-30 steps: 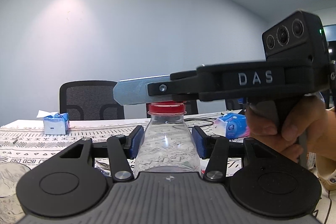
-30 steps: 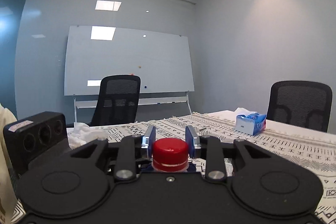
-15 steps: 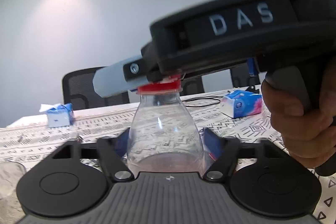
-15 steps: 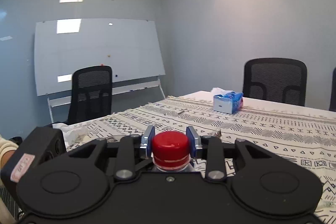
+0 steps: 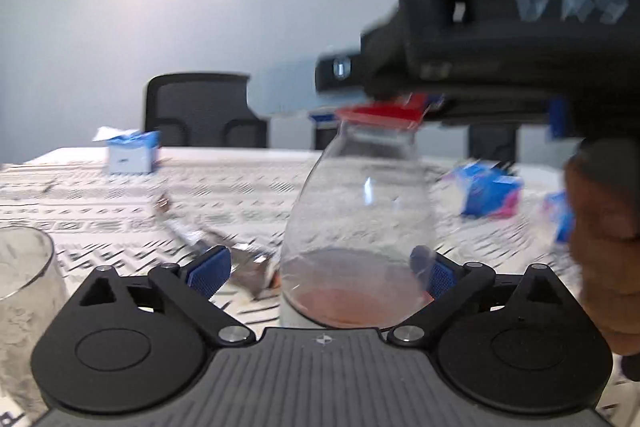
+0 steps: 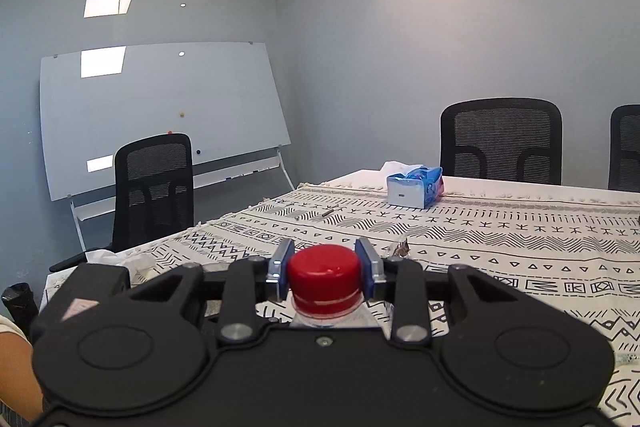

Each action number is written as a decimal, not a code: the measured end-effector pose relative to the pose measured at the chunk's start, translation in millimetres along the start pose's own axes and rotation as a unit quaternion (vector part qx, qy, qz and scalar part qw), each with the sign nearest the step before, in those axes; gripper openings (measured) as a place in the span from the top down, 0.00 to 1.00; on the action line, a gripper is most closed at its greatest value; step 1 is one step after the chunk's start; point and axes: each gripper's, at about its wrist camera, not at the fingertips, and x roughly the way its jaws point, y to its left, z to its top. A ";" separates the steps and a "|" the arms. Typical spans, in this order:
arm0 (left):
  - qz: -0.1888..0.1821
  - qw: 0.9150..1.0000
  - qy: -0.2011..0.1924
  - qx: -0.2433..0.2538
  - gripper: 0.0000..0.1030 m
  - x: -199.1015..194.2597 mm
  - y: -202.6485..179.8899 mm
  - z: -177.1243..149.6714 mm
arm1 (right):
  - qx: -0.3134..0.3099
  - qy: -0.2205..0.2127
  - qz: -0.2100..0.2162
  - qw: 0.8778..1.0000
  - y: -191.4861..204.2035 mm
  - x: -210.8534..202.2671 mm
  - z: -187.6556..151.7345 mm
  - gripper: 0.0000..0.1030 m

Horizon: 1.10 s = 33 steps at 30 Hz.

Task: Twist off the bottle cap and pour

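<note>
A clear bottle [image 5: 360, 207] with a little reddish liquid at its bottom stands between the blue pads of my left gripper [image 5: 322, 269]. The left pad [image 5: 210, 267] is clearly apart from the bottle, while the right pad sits at its edge, so this gripper is open. The red cap [image 5: 380, 113] is on the bottle's neck. My right gripper [image 6: 325, 263] comes in from the right, level with the cap, and is shut on the cap [image 6: 324, 269]. A hand [image 5: 608, 227] holds it. An empty glass [image 5: 20, 275] stands at the far left.
The patterned tablecloth [image 6: 500, 239] covers the table. On it lie a blue tissue pack [image 6: 416, 189], seen far left as [image 5: 132, 157], another blue pack [image 5: 488, 193] and a silvery wrapper [image 5: 224, 251]. Black chairs [image 6: 500, 139] and a whiteboard [image 6: 160, 107] stand behind.
My left gripper's pads have spread apart from the bottle and its view has shifted, now blurred. The right gripper has swung round while staying shut on the cap.
</note>
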 end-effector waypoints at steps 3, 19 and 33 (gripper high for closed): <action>-0.021 1.000 -0.003 0.009 0.05 -2.0 -1.3 0.3 | -0.002 -0.002 -0.003 1.000 1.5 -2.0 -0.4 0.65; -0.009 0.998 -0.037 0.050 0.42 -24.5 -27.4 -3.1 | -0.025 0.001 -0.056 0.998 18.1 -4.6 0.6 0.64; 0.007 0.999 -0.018 0.050 0.42 -24.4 -24.5 4.2 | -0.045 -0.002 -0.104 0.994 29.5 4.1 4.8 0.64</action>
